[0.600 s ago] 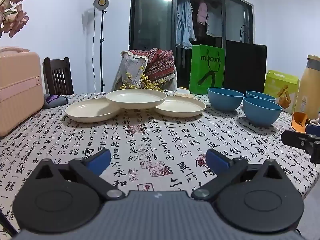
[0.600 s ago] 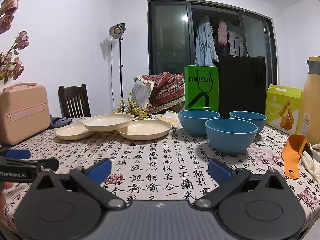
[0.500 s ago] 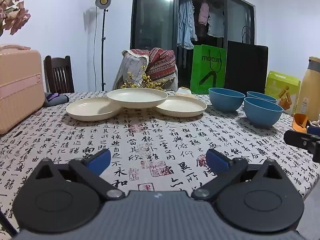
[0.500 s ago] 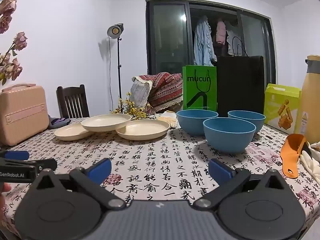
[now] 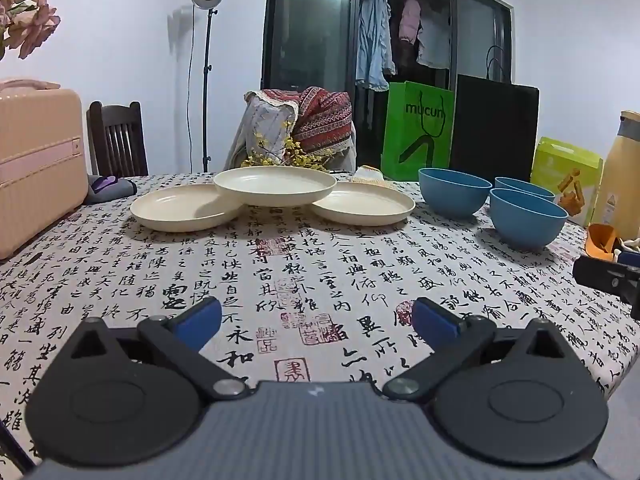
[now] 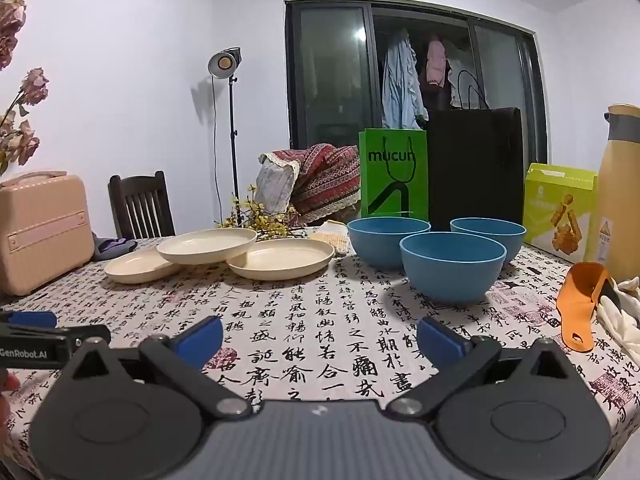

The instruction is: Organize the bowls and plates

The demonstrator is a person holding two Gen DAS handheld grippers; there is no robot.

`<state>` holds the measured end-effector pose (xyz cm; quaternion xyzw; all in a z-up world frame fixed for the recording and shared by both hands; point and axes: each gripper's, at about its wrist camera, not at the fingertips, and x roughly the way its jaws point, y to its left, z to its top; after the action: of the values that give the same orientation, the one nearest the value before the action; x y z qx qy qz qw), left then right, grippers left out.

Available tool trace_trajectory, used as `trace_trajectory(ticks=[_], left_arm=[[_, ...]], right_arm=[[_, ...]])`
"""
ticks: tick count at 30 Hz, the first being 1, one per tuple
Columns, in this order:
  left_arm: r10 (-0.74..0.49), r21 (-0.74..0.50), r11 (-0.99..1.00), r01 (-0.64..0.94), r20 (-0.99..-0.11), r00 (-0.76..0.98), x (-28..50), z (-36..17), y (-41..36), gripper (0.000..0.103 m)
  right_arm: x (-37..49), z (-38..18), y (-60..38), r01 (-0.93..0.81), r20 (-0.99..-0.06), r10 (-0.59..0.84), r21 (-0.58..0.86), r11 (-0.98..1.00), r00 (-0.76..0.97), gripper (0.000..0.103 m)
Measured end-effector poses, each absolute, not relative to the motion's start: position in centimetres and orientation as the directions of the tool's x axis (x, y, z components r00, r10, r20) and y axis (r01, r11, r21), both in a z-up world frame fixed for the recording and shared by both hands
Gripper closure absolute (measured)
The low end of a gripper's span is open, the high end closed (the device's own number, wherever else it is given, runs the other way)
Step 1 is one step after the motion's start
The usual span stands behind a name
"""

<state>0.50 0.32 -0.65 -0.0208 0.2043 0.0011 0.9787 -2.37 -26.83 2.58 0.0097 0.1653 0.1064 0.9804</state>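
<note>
Left tongs (image 5: 316, 320) spread wide, empty, low in frame over calligraphy-cloth worktop (image 5: 320, 272); right tongs (image 6: 320, 338) likewise, likely poised for first pick. Mid-frame: three cream plates (image 5: 275, 189), middle one propped on neighbours' rims. Right of them: three blue bowls (image 6: 452, 264), clustered, unstacked.

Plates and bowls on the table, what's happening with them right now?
Nothing is being handled yet. The left gripper and right gripper are both open and empty, short of the dishes. Three cream plates sit on the tablecloth, the middle one resting on the rims of the two beside it. Three blue bowls stand unstacked in a close cluster to their right.
</note>
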Motion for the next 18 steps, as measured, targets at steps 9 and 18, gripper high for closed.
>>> trace_trajectory(ticks=[9, 18], left_arm=[[-0.019, -0.041, 0.999, 0.002, -0.401, 0.916, 0.67, -0.46, 0.08, 0.0], [-0.024, -0.047, 0.999, 0.006, -0.398, 0.917, 0.83, 0.0, 0.24, 0.0]], right_arm=[[-2.1, 2.46, -26.92, -0.204, -0.332, 0.212, 0.061, 0.977, 0.919, 0.0], [-1.96, 2.55, -26.93, -0.206, -0.331, 0.215, 0.062, 0.977, 0.919, 0.0]])
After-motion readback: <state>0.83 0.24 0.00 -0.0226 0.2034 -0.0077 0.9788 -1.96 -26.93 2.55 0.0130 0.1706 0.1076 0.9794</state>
